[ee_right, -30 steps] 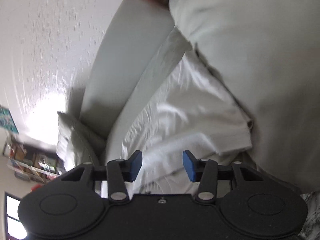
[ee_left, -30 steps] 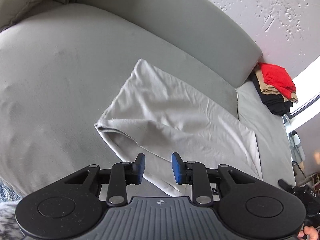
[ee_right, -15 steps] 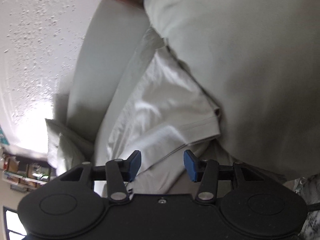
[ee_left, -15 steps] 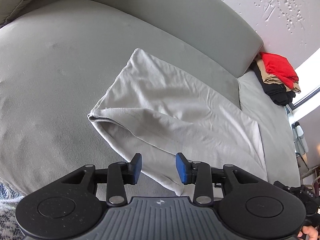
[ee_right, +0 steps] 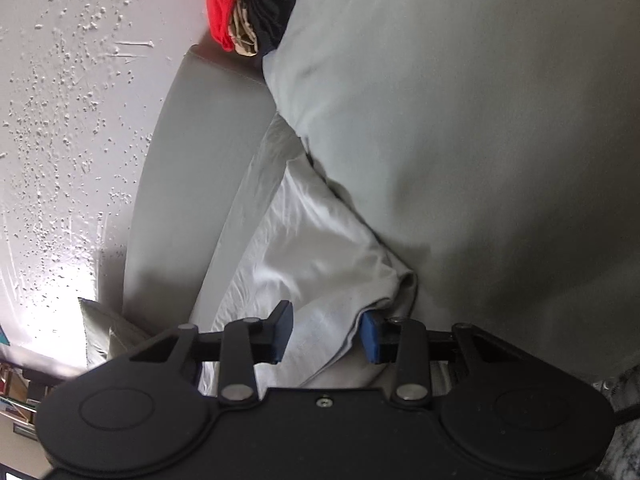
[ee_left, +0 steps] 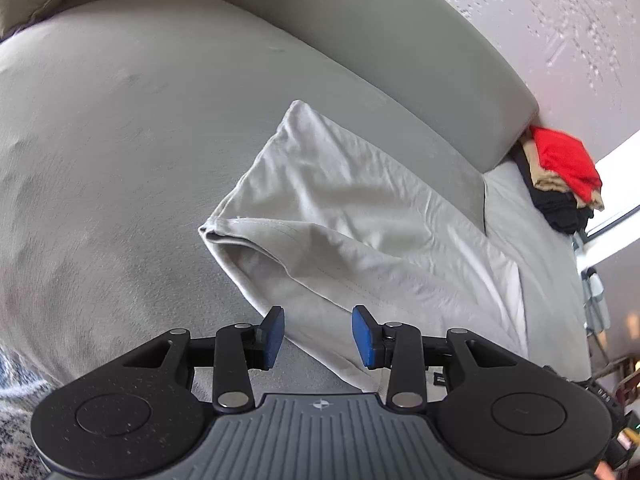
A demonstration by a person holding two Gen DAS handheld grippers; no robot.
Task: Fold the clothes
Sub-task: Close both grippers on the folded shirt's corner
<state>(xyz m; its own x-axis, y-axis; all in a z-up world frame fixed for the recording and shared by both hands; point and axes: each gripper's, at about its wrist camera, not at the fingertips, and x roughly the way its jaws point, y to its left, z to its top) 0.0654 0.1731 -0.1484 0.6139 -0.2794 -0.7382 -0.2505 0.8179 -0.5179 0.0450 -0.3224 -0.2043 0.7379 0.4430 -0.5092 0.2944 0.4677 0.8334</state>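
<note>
Grey garment (ee_left: 360, 216) lies on the sofa (ee_left: 100, 160).
Left gripper (ee_left: 318, 336) part-open, just widened, holding nothing; right gripper (ee_right: 326, 334), at 6 o'clock, just narrowed, cloth edge between unpressed.

Both wrist fisheyes looked steeply down, close over the grey sofa (ee_left: 120, 160), sharing the pale folded garment (ee_left: 360, 216) and the far clothes stack (ee_right: 240, 20).

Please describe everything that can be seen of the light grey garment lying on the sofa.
The light grey garment is thin, soft-looking cloth, wrinkled and already folded into a long band. It lies flat on the grey sofa seat, its far edge along the backrest. A hemmed layer overlaps at the near end. The left gripper hovers open over its near edge. The right gripper straddles a hemmed corner, its jaws just closing, not yet pinching.
</note>
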